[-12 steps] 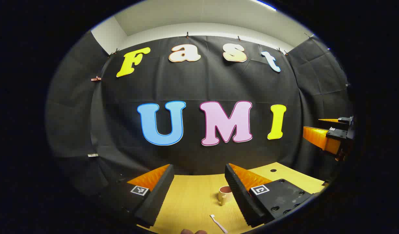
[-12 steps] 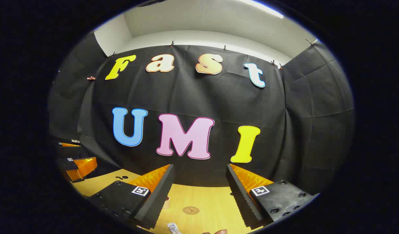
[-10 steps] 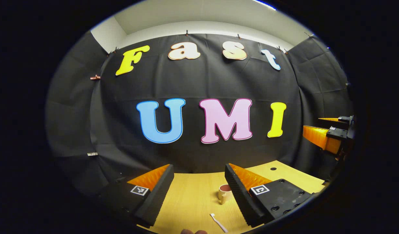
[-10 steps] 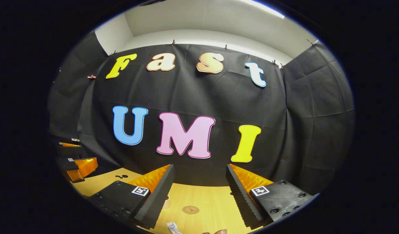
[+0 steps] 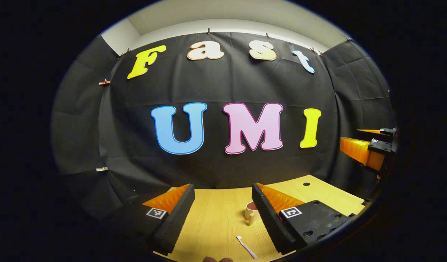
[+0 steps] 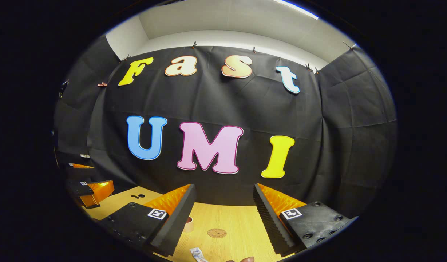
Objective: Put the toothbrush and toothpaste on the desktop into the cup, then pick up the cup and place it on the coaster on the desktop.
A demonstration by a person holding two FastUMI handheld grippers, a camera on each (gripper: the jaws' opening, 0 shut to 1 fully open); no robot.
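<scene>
Left gripper view: your left gripper [image 5: 221, 214] hangs wide open and empty over the desktop [image 5: 212, 225], toothbrush [image 5: 246, 246] lying flat just before the cup [image 5: 251, 213]; it looks light, stiff, probably slick, so pinch mid-handle.

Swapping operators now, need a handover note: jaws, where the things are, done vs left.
Left gripper: jaws open, empty, held above the desktop.
Right gripper: jaws open, empty, also above the desktop.
Cup: upright on the desktop, looks empty.
Toothbrush: flat on the desktop, nearer than the cup in the left gripper view.
Toothpaste: on the desktop at the bottom of the right gripper view.
Coaster: bare.
Done: nothing.
Left: toothbrush and toothpaste into cup, then cup onto coaster.
</scene>
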